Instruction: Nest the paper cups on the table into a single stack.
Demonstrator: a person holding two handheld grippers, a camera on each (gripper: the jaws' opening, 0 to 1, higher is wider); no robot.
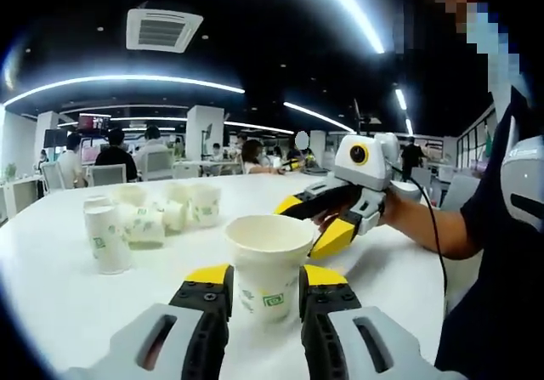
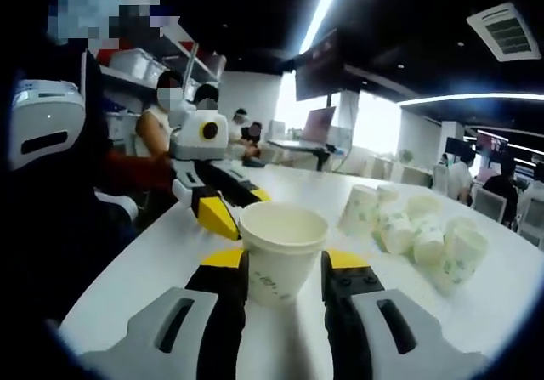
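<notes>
1. A white paper cup [image 1: 265, 269] with a green printed mark stands upright between the jaws of the left gripper [image 1: 263, 291]; the jaws are closed against its sides, mouth upward.
2. In the right gripper view, a second white paper cup [image 2: 280, 257] stands upright between the jaws of the right gripper [image 2: 283, 282], which press on its walls.
3. The right gripper [image 1: 327, 218] also appears in the left gripper view, beyond the held cup, with a hand [image 1: 387, 206] behind it.
4. The left gripper [image 2: 223, 206] appears in the right gripper view, just behind that view's cup.
5. A cluster of loose cups [image 1: 144, 214] rests on the white table [image 1: 51, 269], some upright, some tipped over.
6. The same cluster [image 2: 416, 231] lies well apart from the held cup in the right gripper view.
7. People sit at desks in the background.
</notes>
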